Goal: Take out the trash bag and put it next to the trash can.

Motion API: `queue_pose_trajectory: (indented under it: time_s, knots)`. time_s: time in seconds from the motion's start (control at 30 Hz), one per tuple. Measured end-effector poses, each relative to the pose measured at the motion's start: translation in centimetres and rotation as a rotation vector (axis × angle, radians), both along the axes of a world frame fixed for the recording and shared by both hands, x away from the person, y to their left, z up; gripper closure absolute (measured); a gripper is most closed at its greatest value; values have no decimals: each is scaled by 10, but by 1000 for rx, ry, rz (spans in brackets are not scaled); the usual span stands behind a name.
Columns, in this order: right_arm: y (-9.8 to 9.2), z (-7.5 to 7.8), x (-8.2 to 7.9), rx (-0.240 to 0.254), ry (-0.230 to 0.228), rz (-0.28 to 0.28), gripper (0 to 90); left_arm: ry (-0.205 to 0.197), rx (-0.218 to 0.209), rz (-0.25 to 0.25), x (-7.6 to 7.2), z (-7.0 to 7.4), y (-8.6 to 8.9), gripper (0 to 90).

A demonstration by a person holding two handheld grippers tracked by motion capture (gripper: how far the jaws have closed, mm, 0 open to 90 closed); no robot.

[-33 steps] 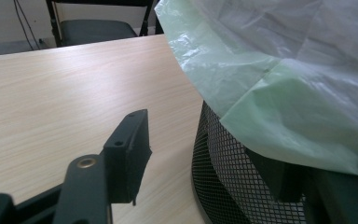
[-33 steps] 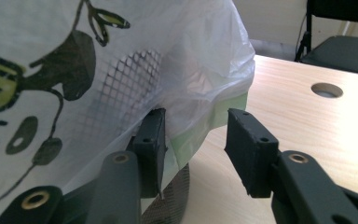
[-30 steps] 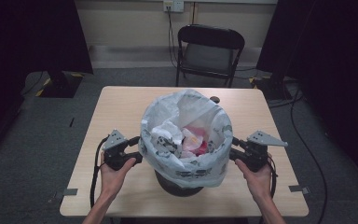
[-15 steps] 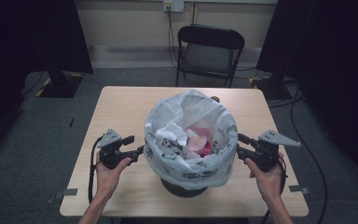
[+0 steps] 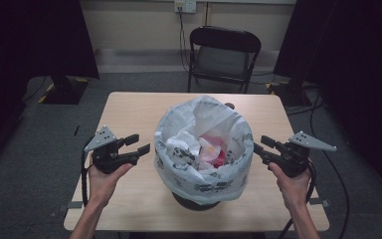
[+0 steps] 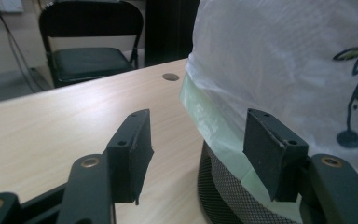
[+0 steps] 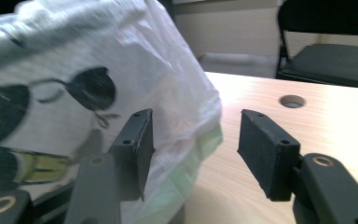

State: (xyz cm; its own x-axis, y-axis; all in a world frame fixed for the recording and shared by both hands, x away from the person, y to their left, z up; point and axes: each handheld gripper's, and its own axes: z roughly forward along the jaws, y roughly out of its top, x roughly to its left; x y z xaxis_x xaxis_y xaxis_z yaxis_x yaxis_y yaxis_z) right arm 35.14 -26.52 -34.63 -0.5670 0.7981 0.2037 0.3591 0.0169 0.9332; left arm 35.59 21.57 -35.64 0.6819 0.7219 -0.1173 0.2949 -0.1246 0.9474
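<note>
A black mesh bin [image 5: 194, 201] stands mid-table, lined with a white printed plastic bag [image 5: 199, 119] that holds crumpled white and pink trash [image 5: 214, 152]. Left of the bag my left gripper [image 5: 140, 143] is open; its jaws have just been closing, with nothing pressed between them. In the left gripper view the gripper [image 6: 196, 126] frames the bag's green hem [image 6: 214, 130] and the mesh [image 6: 223, 196]. My right gripper [image 5: 259, 144] hovers right of the bag and is open, its jaws just having opened. In the right gripper view the bag [image 7: 98, 70] bulges beside the left jaw of the gripper [image 7: 195, 126].
The wooden table [image 5: 129, 109] has a small round hole [image 7: 292, 101] behind the bin. A black folding chair [image 5: 224, 55] stands beyond the far edge. Cables trail on the grey floor at the right.
Both grippers have come away from the bag's sides and risen a little, the left going left and the right going right. The bag's rim now sits loose.
</note>
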Motion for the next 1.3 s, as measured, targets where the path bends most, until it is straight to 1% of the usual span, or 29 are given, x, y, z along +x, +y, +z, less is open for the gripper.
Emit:
queue_pose_trajectory:
  time_s: [0.03, 0.07, 0.1, 0.17, 0.23, 0.27, 0.3, 0.33, 0.37, 0.4, 0.43, 0.47, 0.53, 0.57, 0.6, 0.67, 0.7, 0.73, 0.77, 0.87, 0.9, 0.97, 1.03, 1.07, 1.1, 1.13, 1.2, 1.27, 1.3]
  knots:
    - [0, 1, 0, 0, -5, -3, 451, -19, -12, -13, -1, 8, -2, 415]
    - [-1, 3, 0, -1, -10, -11, 443, -19, -12, -13, -1, 8, -2, 418]
    - [-2, 6, 1, 2, -12, -11, 442, -33, -32, -3, -2, 16, -4, 418]
    - [-3, 12, 2, 5, -16, -10, 445, -36, -33, 2, -2, 20, -4, 428]
    - [-3, 16, 1, 3, -21, -6, 451, -44, -54, -5, -2, 30, -4, 428]
    - [-4, 26, 0, 0, -41, -9, 458, -66, -76, -15, -3, 40, -3, 427]
    - [-4, 32, 0, -4, -52, -10, 459, -66, -76, -15, -3, 40, -3, 418]
    - [-4, 37, -2, 0, -64, -12, 461, -73, -98, -19, -4, 45, -3, 400]
    - [-5, 43, -2, 8, -76, -6, 462, -102, -114, -52, -8, 55, -5, 374]
    - [-5, 43, -2, 8, -76, -6, 462, -102, -114, -52, -8, 55, -5, 333]
    - [-5, 54, -5, 14, -101, 3, 461, -121, -112, -66, -10, 60, -7, 294]
    - [-5, 54, -5, 14, -101, 3, 461, -130, -113, -72, -13, 64, -9, 294]
    - [-3, 63, -8, 17, -125, 12, 460, -147, -112, -99, -17, 72, -13, 266]
    - [1, 70, -11, 38, -135, 47, 451, -148, -113, -111, -19, 75, -16, 250]
    - [5, 72, -13, 38, -139, 63, 440, -166, -112, -131, -24, 80, -22, 241]
    - [8, 74, -15, 35, -140, 81, 423, -165, -111, -149, -25, 82, -24, 238]
    - [16, 75, -19, 35, -138, 128, 391, -159, -111, -159, -26, 82, -27, 235]
    - [21, 75, -21, 26, -136, 140, 386, -131, -111, -169, -26, 81, -33, 226]
    - [25, 74, -22, 15, -128, 147, 374, -121, -97, -167, -24, 81, -37, 215]
    - [32, 73, -21, -2, -114, 168, 368, -112, -80, -163, -20, 79, -43, 197]
    - [37, 72, -16, -20, -91, 172, 370, -100, -79, -168, -18, 77, -45, 188]
    - [39, 71, -14, -25, -81, 171, 382, -73, -85, -179, -14, 74, -48, 179]
    - [40, 71, -11, -45, -75, 149, 407, -64, -70, -169, -11, 72, -51, 163]
    - [40, 72, -10, -48, -64, 138, 429, -59, -61, -164, -9, 71, -51, 163]
    - [40, 72, -7, -77, -35, 123, 442, -51, -59, -162, -7, 69, -51, 162]
    - [40, 72, -6, -93, -22, 113, 441, -33, -54, -149, -4, 67, -52, 162]
    - [41, 70, -5, -103, -10, 109, 453, -33, -56, -144, -4, 66, -52, 162]
    - [43, 68, -3, -127, 1, 104, 502, -30, -50, -139, -4, 63, -52, 165]
    - [43, 67, -3, -130, -11, 90, 560, -26, -42, -138, -3, 62, -52, 170]
